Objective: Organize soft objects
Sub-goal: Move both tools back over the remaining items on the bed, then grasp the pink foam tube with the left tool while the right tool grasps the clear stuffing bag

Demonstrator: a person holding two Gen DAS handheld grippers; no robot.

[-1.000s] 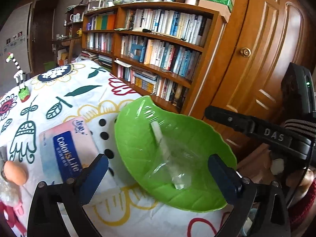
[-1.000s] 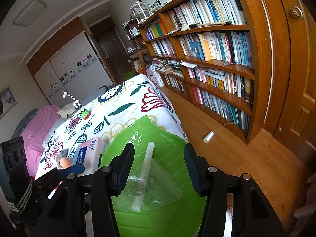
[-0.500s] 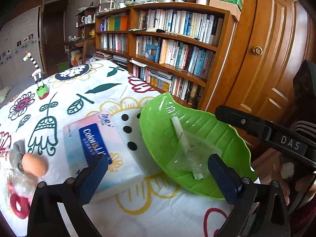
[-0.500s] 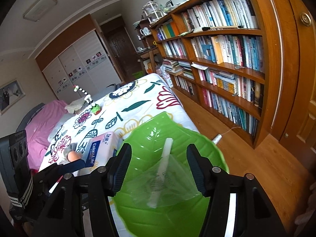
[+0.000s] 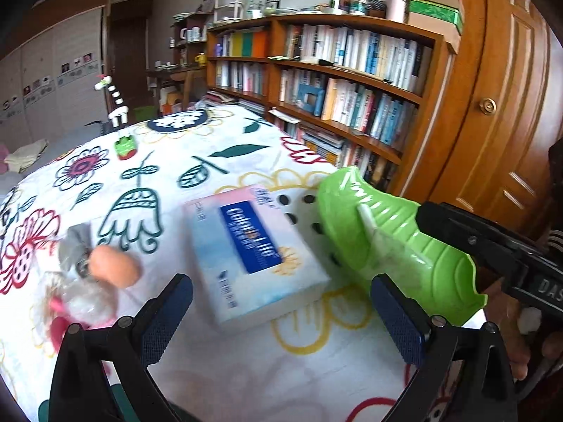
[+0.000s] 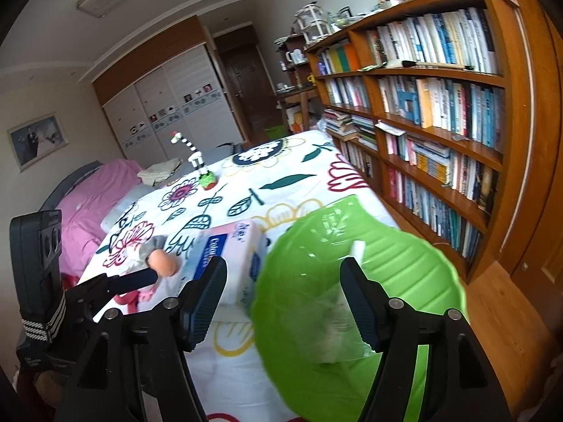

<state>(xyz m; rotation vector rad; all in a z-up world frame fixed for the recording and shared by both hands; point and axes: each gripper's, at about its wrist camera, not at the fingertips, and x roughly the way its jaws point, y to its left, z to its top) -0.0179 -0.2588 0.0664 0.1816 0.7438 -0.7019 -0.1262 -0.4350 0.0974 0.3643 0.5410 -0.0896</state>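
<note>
A green leaf-shaped tray (image 5: 397, 246) sits at the table's right edge with a clear plastic bag (image 6: 337, 330) in it. A pink-and-blue tissue pack (image 5: 257, 249) lies left of the tray. An orange soft egg-like toy (image 5: 114, 269) and a crumpled clear wrapper (image 5: 82, 300) lie further left. My left gripper (image 5: 281, 311) is open above the near table edge, in front of the tissue pack. My right gripper (image 6: 285, 295) is open over the tray's near left rim (image 6: 267, 316); the bag lies beside its right finger.
The table (image 5: 218, 147) has a flower-print cloth. A striped giraffe figure (image 5: 118, 112) stands at its far side. A wooden bookcase (image 5: 352, 81) and a door (image 5: 503, 105) are to the right. A pink bed (image 6: 91, 190) lies beyond the table.
Both grippers have pulled back and swung left. The tissue pack now sits central in the left wrist view, and the tray has shifted to the right. Both stay open.
</note>
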